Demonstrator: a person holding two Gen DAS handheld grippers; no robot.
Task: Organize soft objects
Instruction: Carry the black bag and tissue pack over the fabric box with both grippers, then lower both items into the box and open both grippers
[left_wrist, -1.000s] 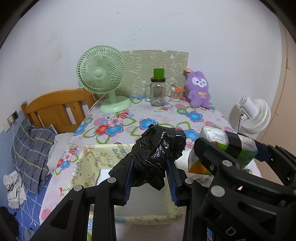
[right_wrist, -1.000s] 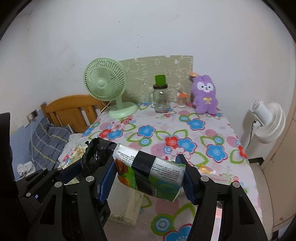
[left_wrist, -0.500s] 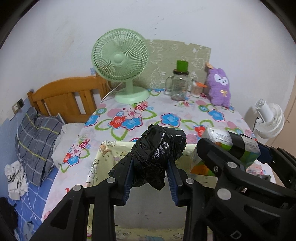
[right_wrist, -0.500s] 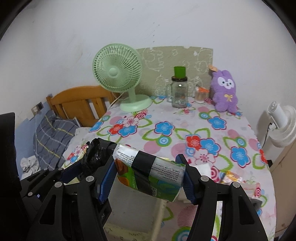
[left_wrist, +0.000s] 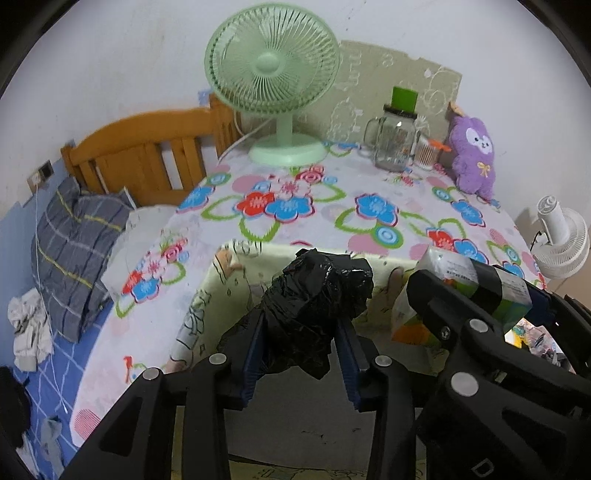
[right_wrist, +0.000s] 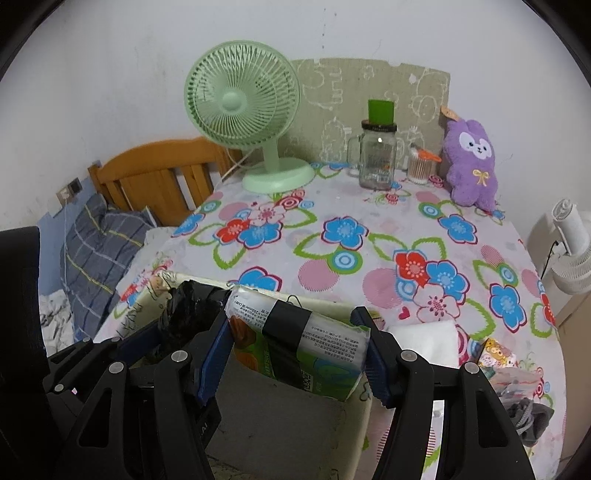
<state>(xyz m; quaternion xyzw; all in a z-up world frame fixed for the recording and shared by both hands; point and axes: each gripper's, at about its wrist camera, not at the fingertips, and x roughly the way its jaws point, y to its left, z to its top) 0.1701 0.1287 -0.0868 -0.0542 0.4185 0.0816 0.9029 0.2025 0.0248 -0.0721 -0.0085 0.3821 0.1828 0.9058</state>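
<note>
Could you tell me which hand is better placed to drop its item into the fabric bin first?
Left, marginally: the left tongs hold the crumpled black plastic bag over the cream fabric bin's opening; the right tongs' green tissue pack hangs nearer its right wall.

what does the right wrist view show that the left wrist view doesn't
Only the right wrist view shows the folded white cloth and the grey fabric on the table's near right. Only the left wrist view shows the crumpled white cloth on the floor. Both show the left gripper clamping the black plastic bag, the right gripper clamping the green tissue pack, and the fabric storage box beneath them.
</note>
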